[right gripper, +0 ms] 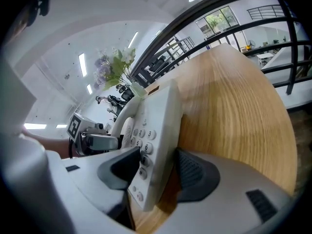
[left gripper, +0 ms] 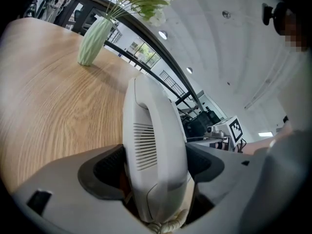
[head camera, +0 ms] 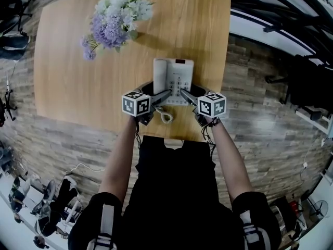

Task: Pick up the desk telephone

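**Two-handed grasp at the near end of the telephone.** The left gripper (left gripper: 156, 165) is closed on the handset (left gripper: 153, 140), with one jaw against each flank of the earpiece end. The right gripper (right gripper: 158, 172) pinches the right edge of the desk telephone (right gripper: 157, 126), one jaw on the keypad (right gripper: 142, 135) and the other against the underside.

From the head view we place the telephone (head camera: 174, 76) on the wooden surface (head camera: 73, 72), close to its near edge and directly ahead of the person. Its long axis runs straight away from the body, and its top end points toward the far edge. The handset lies along the telephone's left side, parallel to that axis, and the coiled cord (head camera: 166, 116) hangs at the near end.

Both grippers reach in from the near end and converge, left (head camera: 162, 97) and right (head camera: 186, 96), and neither is nearer than the other. We judge that the lift will go straight up. We cannot tell whether the base has already left the surface. A vase of flowers (head camera: 112, 20) stands well apart, far left.
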The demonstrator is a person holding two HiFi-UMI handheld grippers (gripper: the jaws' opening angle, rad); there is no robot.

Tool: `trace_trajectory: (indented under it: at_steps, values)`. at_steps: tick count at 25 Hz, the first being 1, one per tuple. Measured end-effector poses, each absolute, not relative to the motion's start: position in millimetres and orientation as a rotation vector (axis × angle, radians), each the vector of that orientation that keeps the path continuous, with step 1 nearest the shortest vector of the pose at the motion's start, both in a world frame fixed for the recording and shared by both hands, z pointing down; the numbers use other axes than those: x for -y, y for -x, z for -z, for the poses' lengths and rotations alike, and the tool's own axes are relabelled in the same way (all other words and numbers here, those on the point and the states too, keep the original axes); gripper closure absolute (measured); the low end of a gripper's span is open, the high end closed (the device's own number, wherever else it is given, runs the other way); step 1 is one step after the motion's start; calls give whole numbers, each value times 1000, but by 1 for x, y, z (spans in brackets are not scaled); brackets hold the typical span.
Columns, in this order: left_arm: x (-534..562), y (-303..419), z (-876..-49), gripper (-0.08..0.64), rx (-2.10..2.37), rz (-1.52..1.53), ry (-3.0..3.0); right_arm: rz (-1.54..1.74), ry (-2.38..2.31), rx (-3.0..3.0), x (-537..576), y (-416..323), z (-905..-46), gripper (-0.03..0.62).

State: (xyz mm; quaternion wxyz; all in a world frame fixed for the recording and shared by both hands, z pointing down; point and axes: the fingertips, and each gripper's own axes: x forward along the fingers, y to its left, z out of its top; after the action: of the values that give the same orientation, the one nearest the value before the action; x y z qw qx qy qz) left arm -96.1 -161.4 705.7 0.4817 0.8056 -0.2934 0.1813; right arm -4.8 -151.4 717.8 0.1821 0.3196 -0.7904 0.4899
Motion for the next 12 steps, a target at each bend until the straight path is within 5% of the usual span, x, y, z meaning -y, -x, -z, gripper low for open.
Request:
trace_trajectory:
  at_steps: [12]
  values:
    - [161, 97, -707, 186, 719, -443, -1964, -1403, -877, 2232, 151, 4, -719, 359]
